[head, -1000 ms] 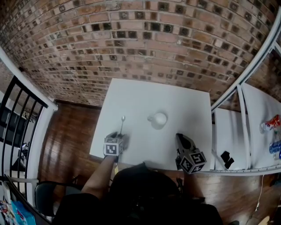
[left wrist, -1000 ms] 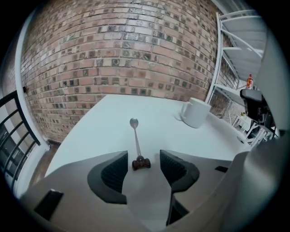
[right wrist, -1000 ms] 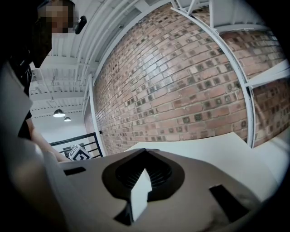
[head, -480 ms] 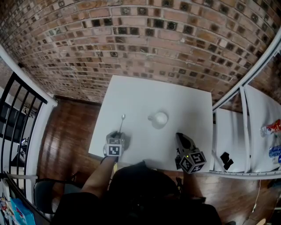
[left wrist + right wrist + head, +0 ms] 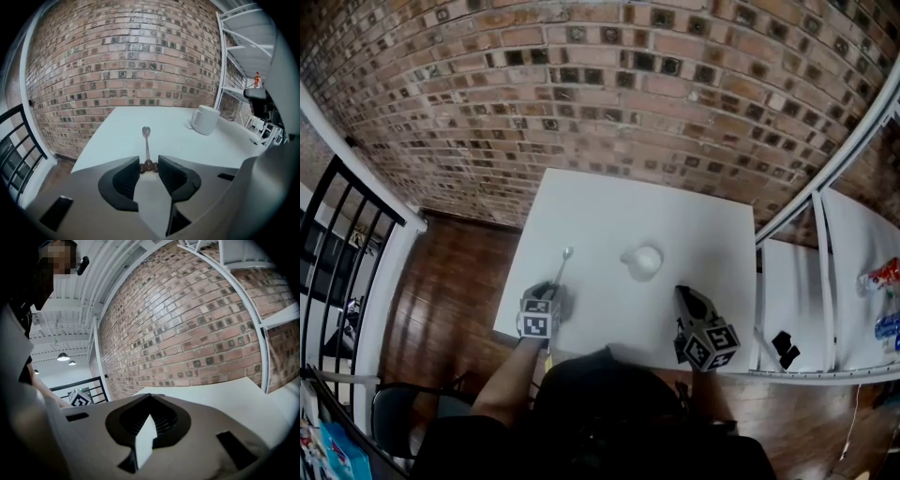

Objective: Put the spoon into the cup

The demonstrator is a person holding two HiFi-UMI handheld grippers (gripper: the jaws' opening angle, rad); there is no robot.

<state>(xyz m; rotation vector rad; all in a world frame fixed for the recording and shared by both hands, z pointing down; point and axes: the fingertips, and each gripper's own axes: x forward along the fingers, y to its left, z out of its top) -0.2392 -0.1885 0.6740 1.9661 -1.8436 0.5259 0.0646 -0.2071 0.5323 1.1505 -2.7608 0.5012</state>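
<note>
A white cup (image 5: 644, 261) (image 5: 205, 119) stands near the middle of the white table (image 5: 609, 206). A thin metal spoon (image 5: 563, 264) (image 5: 146, 140) lies left of it, bowl pointing toward the brick wall. My left gripper (image 5: 555, 286) (image 5: 149, 165) is at the spoon's near end; its jaws are closing, with the brown tip of the handle caught between the pads. My right gripper (image 5: 684, 302) (image 5: 151, 401) hovers by the table's near right edge, shut, nothing in it, clear of the cup.
A white metal shelf rack (image 5: 825, 187) stands right of the table, with bottles (image 5: 881, 267) and a small black object (image 5: 784, 343) on it. A black railing (image 5: 337, 244) runs along the left. The brick wall (image 5: 600, 84) is beyond the table's far edge.
The left gripper's jaws have closed in on the spoon's handle end, and the gripper has drawn slightly toward the table's near edge. The right gripper has stayed put.
</note>
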